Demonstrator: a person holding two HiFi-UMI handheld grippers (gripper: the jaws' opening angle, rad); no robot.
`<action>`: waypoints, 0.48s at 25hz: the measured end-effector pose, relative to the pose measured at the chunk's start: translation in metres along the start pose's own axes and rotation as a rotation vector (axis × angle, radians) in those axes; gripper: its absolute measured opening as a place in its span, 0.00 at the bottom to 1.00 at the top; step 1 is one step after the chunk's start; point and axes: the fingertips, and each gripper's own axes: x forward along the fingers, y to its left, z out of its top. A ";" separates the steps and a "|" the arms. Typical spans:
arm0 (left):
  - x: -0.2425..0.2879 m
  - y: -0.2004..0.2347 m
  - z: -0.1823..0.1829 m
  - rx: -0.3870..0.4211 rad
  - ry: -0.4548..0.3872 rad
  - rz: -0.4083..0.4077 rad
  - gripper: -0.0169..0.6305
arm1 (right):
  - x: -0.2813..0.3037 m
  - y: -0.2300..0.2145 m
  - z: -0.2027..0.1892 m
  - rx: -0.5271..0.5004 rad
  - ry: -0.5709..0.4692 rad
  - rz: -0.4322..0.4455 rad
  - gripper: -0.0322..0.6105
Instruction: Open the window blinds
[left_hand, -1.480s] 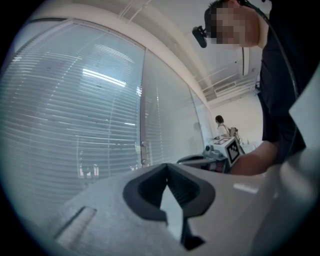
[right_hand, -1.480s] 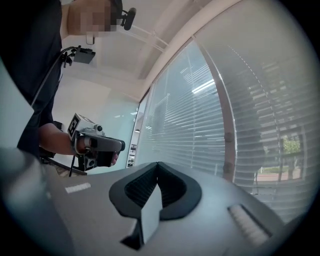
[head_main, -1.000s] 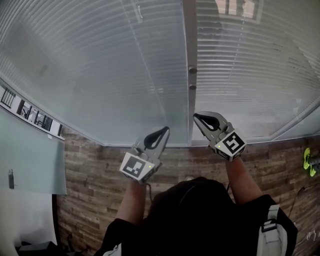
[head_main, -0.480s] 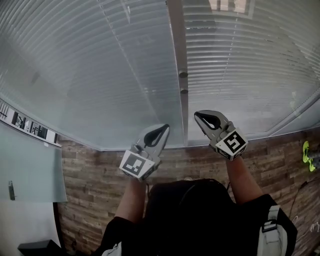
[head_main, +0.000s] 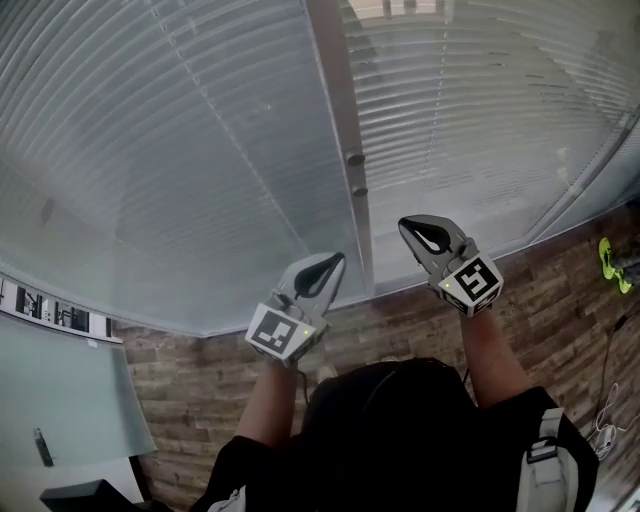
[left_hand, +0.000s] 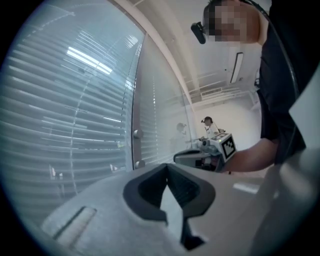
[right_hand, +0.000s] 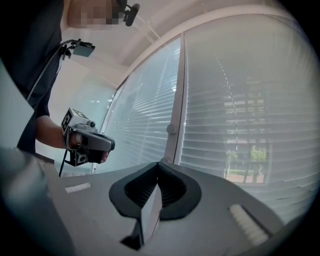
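Blinds hang lowered over the glass ahead of both claws, touching neither. The upright frame post with two round knobs rises beyond the gap between them. Left claw and right claw are each pressed together, empty.

My head camera looks down at the blinds; both gripper cameras skim them close, sharing the window post.
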 end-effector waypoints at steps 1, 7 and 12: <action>0.000 0.003 0.001 -0.013 0.006 -0.014 0.03 | 0.001 -0.002 0.001 -0.002 0.007 -0.020 0.06; -0.008 0.016 -0.002 -0.032 -0.005 -0.093 0.03 | 0.011 -0.003 0.005 -0.075 0.086 -0.134 0.06; -0.012 0.020 -0.002 -0.053 -0.007 -0.154 0.03 | 0.028 -0.004 0.019 -0.235 0.177 -0.200 0.06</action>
